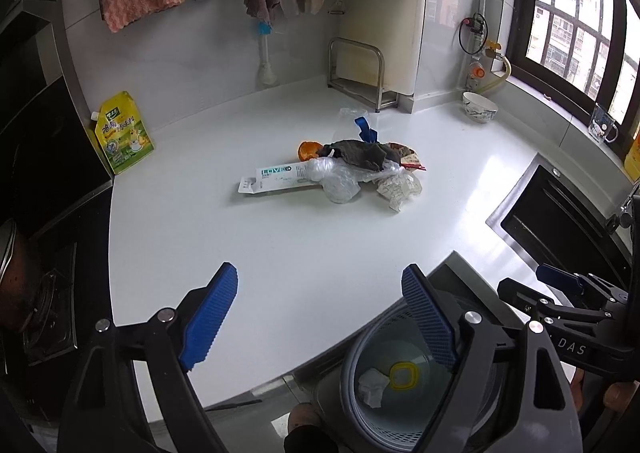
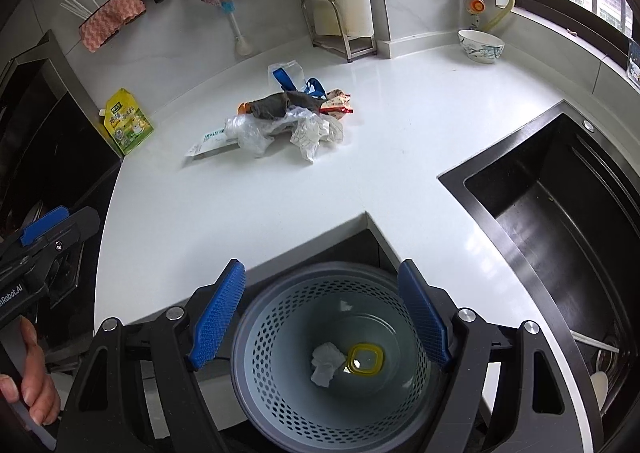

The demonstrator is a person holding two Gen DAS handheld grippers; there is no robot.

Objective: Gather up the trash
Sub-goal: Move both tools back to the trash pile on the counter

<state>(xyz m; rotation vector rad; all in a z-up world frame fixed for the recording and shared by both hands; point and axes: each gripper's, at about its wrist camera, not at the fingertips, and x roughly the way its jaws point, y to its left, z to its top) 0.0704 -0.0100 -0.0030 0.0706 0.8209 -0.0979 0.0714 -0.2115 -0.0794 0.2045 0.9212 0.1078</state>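
Observation:
A heap of trash lies mid-counter: a white toothpaste box (image 1: pixel 276 176) (image 2: pixel 208 143), clear plastic bag (image 1: pixel 338 179) (image 2: pixel 256 131), dark rag (image 1: pixel 360 153) (image 2: pixel 276 105), crumpled paper (image 1: pixel 398 187) (image 2: pixel 316 133), snack wrapper (image 1: pixel 412 161) (image 2: pixel 338 105), orange lid (image 1: pixel 308 149) and blue strap (image 1: pixel 366 129) (image 2: pixel 286 79). A grey perforated bin (image 2: pixel 280 333) (image 1: pixel 360 365) stands below the counter edge, holding a white wad (image 2: pixel 326 365) and a yellow ring (image 2: pixel 365 359). My left gripper (image 1: pixel 320 317) is open and empty over the counter's near edge. My right gripper (image 2: pixel 322 317) is open and empty above the bin.
A yellow refill pouch (image 1: pixel 122 133) (image 2: pixel 128 121) leans at the left by the stove (image 1: pixel 44 293). A black sink (image 2: pixel 552 221) (image 1: pixel 560 221) is at the right. A bowl (image 1: pixel 479 107) (image 2: pixel 480 45), a metal rack (image 1: pixel 356 69) and a glass mug (image 1: pixel 602 125) stand at the back.

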